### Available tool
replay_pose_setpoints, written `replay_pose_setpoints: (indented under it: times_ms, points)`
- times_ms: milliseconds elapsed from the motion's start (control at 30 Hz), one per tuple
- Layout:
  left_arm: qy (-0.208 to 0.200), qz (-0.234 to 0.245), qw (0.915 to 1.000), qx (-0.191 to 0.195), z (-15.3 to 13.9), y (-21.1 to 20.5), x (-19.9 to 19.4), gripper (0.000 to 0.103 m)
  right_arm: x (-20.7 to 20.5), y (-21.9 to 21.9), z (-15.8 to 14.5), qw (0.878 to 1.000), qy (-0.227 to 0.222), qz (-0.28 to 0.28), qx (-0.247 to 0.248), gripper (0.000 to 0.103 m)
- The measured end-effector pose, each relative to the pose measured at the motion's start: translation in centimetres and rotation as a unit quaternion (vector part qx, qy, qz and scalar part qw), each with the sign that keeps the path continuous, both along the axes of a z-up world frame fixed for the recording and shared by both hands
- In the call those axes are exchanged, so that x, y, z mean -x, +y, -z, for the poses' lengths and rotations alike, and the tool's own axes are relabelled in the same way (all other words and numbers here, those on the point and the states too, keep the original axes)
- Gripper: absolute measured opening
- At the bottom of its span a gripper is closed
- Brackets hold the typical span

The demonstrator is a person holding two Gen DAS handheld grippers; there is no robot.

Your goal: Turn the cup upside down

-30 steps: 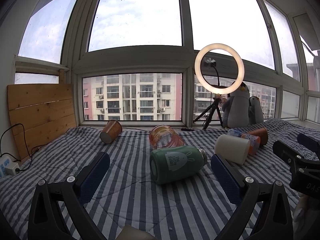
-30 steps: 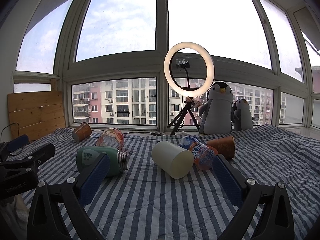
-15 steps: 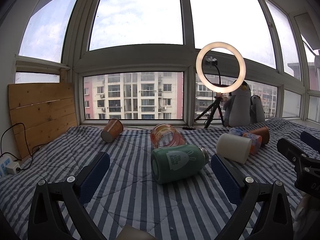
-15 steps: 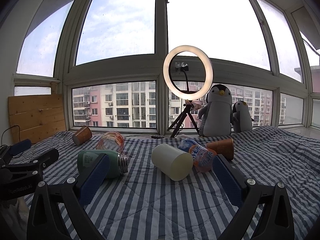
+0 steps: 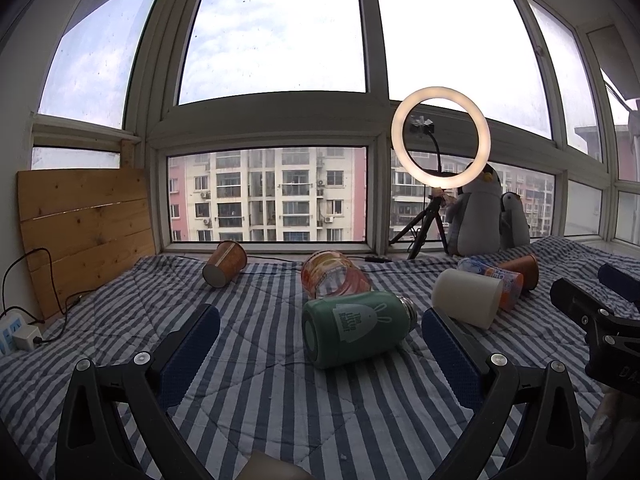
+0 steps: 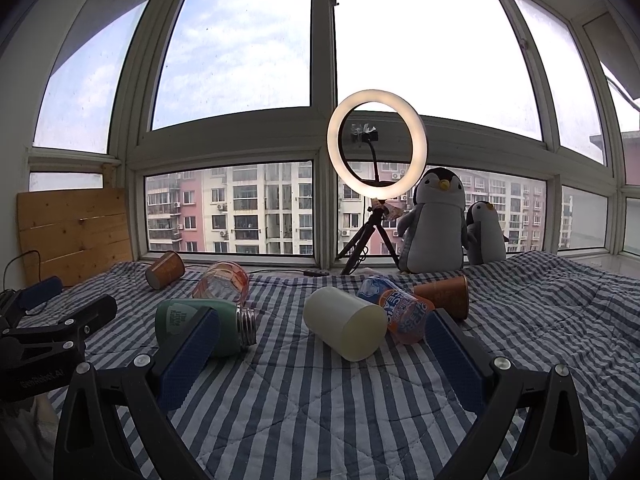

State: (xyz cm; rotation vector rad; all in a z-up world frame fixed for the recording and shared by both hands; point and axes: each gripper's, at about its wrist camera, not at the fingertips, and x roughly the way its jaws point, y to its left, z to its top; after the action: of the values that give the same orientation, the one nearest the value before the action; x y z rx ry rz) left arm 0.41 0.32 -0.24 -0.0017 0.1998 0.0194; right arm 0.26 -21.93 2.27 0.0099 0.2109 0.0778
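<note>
Several cups lie on their sides on the striped blanket (image 5: 260,392). A green bottle-cup (image 5: 352,326) lies just ahead of my left gripper (image 5: 320,340), which is open and empty. A cream cup (image 6: 345,322) lies just ahead of my right gripper (image 6: 320,344), also open and empty. The green cup shows in the right wrist view (image 6: 200,324), partly behind the left finger. The cream cup shows in the left wrist view (image 5: 466,298). A clear orange jar (image 5: 334,276), a blue-orange printed cup (image 6: 404,312) and two brown paper cups (image 5: 225,264) (image 6: 444,294) lie further back.
A ring light on a tripod (image 6: 376,152) and two penguin plush toys (image 6: 434,220) stand at the window sill. A wooden board (image 5: 84,232) leans at the left, with a cable and power strip (image 5: 16,334) below. Each gripper appears at the other view's edge (image 5: 600,320) (image 6: 48,328).
Both views have tilted slightly, so the cups sit a little lower in frame. No cup has moved and both grippers stay open.
</note>
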Motion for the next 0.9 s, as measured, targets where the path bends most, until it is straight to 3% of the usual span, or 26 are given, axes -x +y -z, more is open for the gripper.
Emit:
replay_pose_setpoints:
  times_ms: [900]
  points:
    - [0.001,0.000,1.0000,-0.002,0.20,-0.16,0.17,0.102,-0.05,0.00,-0.01,1.000,0.000,0.000,-0.001,0.101]
